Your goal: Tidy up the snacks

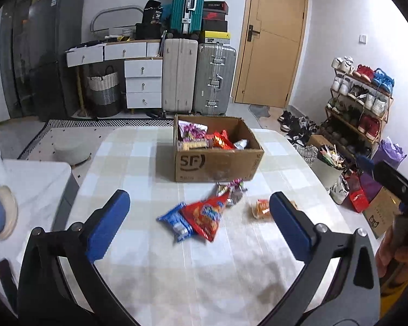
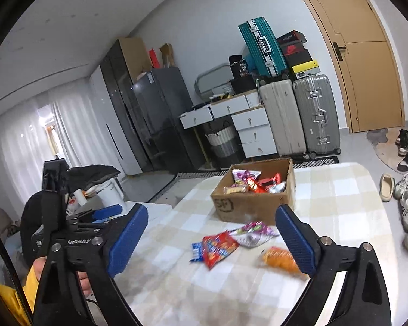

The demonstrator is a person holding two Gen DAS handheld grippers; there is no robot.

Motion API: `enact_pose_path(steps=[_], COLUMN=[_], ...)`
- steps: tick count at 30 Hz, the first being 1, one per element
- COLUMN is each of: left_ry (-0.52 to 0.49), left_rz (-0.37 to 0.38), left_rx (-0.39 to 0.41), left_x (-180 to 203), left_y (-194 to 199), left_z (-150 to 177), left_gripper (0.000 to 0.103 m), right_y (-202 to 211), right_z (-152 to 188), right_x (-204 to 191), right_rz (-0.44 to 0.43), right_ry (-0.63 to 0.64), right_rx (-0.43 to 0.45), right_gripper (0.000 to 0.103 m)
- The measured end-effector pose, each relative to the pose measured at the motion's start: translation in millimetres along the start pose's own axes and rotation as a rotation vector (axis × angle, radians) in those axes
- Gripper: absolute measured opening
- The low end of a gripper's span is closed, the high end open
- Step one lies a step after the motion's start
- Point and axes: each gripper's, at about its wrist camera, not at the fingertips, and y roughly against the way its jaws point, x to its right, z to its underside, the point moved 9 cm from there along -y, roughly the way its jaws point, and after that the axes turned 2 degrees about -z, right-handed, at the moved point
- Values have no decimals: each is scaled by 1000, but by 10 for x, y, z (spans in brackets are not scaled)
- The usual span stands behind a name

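Across the room's far wall I see stacked suitcases (image 1: 198,76) beside a white drawer unit (image 1: 142,81), with a wooden door (image 1: 272,40) to their right. Nearer to me, the table (image 1: 138,163) with its pale checked cloth fills most of both views. On its far half sits the cardboard box (image 1: 217,163), open at the top and already holding several snack packets. Just in front of the box, loose on the cloth, lie a red packet (image 1: 204,217) overlapping a blue packet (image 1: 174,220), a purple-and-silver packet (image 1: 232,190) touching the red one's far end, and a small orange packet (image 1: 262,209) a little to their right, blurred in both views.

My left gripper (image 1: 198,217) hovers above the table with its jaws spread wide and nothing between them; the red and blue packets show in the gap. My right gripper (image 2: 212,233) likewise has its jaws wide apart and empty, with the orange packet just beside its right finger.
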Motion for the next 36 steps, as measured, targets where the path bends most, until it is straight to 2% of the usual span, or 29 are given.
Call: enact_pose_path(steps=[3,6,9,14,21,27,31,36], left_ry=[-13,-75,-89,-55,-42,-42,-43,-51], left_rz=[6,-3,4,28,38,35,34,36], left_rx=[2,-33,-51,-109,-170,-190,-196,-218], left_x=[20,52,61,42,24,39,48,59], left_y=[72,-8,-150,-483,-1026,-1398,-1553,-1803], left_z=[255,456,589,752,747,654,564,513], left_gripper=[102,102,102,102,102,102,102,102], right_y=[119,91,-4,-223,-546,-895,-1158,-1479], right_z=[210,333,489,683,801,792,779,927], right_x=[-51,-33,-8,140,518,834,1030,1255], right_rz=[-25,-11,16,53,95,135,126,80], right_ry=[-43,-46,-9,12,29,133,212,239], right_rx=[21,20,-21,-84,-179,-313,-394,-519], right_gripper=[98,99,99,99,99,99,99,99])
